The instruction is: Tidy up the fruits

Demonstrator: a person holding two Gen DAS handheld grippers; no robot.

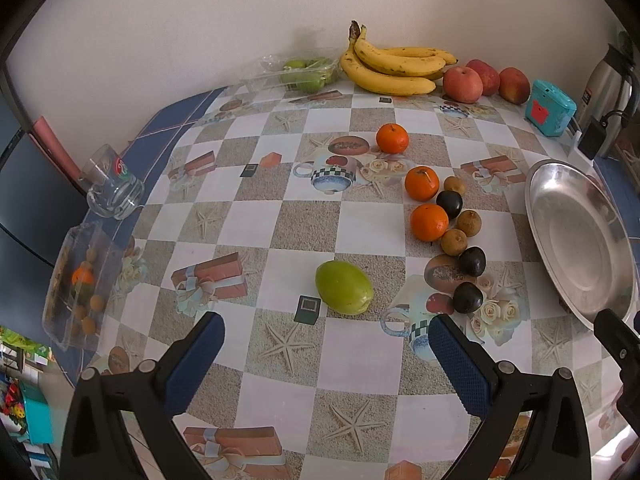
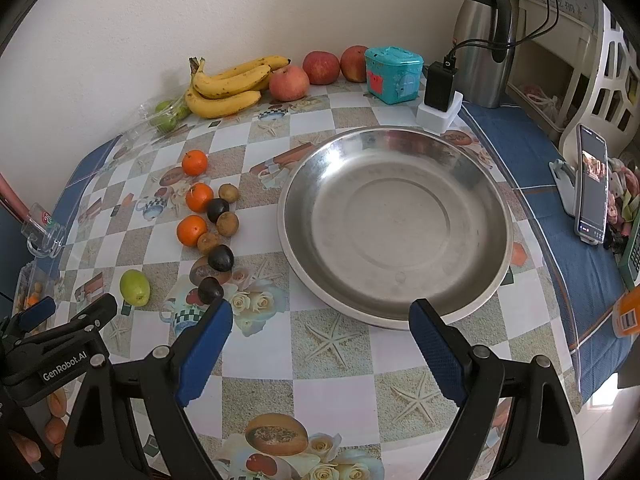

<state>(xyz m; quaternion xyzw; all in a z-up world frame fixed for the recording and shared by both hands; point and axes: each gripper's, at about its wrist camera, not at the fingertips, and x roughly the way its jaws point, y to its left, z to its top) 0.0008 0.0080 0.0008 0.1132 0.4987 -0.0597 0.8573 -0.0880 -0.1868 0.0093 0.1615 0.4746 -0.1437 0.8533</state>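
Centrally, 1 green fruit (image 1: 344, 287) is recorded lying alone on the patterned tablecloth (image 1: 280, 216), just ahead of the left gripper (image 1: 326, 344) and clear of its fingers; the jaws are spread wide and nothing is held.

To the right of the green fruit, a loose line of small fruit is listed: 3 oranges (image 1: 421, 183), 2 close together within the line and 1 set apart farther back; 4 brown round fruits (image 1: 454, 241); 3 dark round fruits (image 1: 472, 261). Most of the brown and dark pieces are seen touching or just beside one another.

Right of that line, 1 steel dish (image 2: 496, 184) is noted, round and shallow, nothing lying in it. The right gripper (image 2: 320, 326) is held just short of its near rim, jaws spread wide, nothing between them.

Along the wall at the back are entered: 1 bunch of bananas (image 1: 394, 65); 3 red apples (image 1: 462, 84) just beside it; 1 clear plastic box (image 1: 298, 69) with green fruit inside, left of the bananas.

Beyond the apples: 1 teal box (image 2: 394, 74), 1 black charger (image 2: 439, 85) on a white block, 1 steel flask (image 2: 482, 40).

At the left table edge: 1 glass mug (image 1: 111, 188) and 1 clear tray (image 1: 78, 280) with small fruit in it. At the right side, 1 phone (image 2: 592, 190) is propped on a stand.
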